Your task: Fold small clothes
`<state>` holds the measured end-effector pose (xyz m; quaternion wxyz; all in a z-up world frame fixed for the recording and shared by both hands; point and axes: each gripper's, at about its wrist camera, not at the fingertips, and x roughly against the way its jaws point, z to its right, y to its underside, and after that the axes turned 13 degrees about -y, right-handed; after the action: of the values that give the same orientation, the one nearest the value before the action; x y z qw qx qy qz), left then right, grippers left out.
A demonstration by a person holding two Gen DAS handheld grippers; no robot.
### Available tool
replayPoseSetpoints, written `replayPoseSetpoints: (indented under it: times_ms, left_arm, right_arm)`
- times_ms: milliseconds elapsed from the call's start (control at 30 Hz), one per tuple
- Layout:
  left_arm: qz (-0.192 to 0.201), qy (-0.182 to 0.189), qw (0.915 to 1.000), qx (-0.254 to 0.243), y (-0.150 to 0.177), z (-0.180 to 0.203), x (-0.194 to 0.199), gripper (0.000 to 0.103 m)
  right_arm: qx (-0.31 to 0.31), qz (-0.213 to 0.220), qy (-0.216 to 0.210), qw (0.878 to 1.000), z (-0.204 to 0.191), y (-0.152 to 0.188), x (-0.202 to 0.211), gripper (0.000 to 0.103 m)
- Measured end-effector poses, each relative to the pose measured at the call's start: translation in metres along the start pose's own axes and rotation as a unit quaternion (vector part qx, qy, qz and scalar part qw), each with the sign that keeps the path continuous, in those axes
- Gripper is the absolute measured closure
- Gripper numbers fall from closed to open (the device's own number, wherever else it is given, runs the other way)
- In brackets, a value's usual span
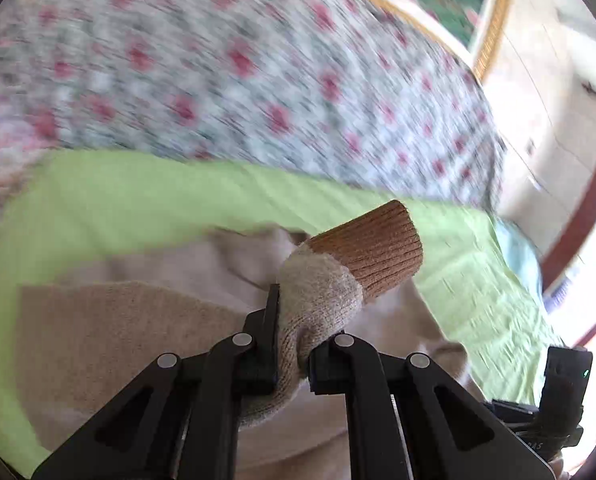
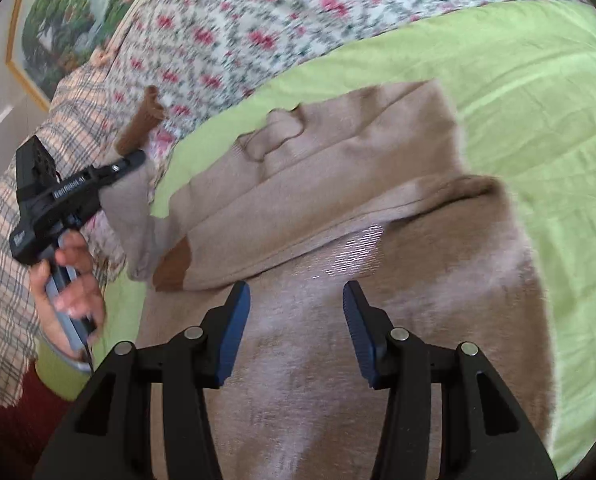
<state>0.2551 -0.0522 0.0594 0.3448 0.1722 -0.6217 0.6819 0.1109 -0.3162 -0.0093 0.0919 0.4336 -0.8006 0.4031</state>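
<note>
Sweater (image 2: 338,248), beige knit with darker brown cuffs, lies partly folded on a lime-green sheet (image 2: 538,120), which covers the near part of a bed. One sleeve (image 1: 322,300) is lifted off the sweater's body: the left gripper (image 1: 293,344) has its jaws pinched on the beige knit just below the cuff (image 1: 374,248), and the ribbed brown cuff sticks out past the fingertips, above the sheet. In the right wrist view the same sleeve hangs from that gripper (image 2: 129,160) at the sweater's left edge, with the cuff pointing up and away from the garment. A second brown cuff (image 2: 173,268) lies flat on the sweater's left side, at the end of a sleeve folded across the body. The right gripper (image 2: 298,312) hovers over the sweater's lower body with its jaws spread wide and nothing between them; its blue pads (image 2: 233,332) face each other above the knit. Whether it touches the fabric cannot be told. Left of the sweater, a hand (image 2: 69,280) grips the left gripper's handle, and a plaid fabric (image 2: 9,240) shows beside it. Beyond the sweater, past the sheet's far edge, a floral bedspread (image 2: 257,20) with pink and green print covers the rest of the bed. Farther off, behind the bedspread, a framed landscape picture (image 2: 57,20) hangs on the wall. Both views are blurred.
</note>
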Motion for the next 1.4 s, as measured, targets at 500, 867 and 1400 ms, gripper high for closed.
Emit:
replayPoseSetpoints:
  times_ms: [500,867,1400]
  left_arm:
    - [-0.119,0.002,0.9914,-0.054,0.068,0.054,-0.083,0.065]
    - [-0.069,-0.17,0.983,0.012,0.117,-0.09,0.028,0.046]
    - [-0.079,-0.283,0.9527,0.076,0.111,-0.152,-0.002,0.051]
  right_arm:
    - [-0.02,0.025,0.004,0.999,0.022,-0.022,0.01,0.053]
    - [0.028,-0.023,0.034,0.999,0.032,-0.059,-0.047,0.046]
    - [0.013,0.076,-0.097,0.992,0.019,-0.103,0.001,0.099]
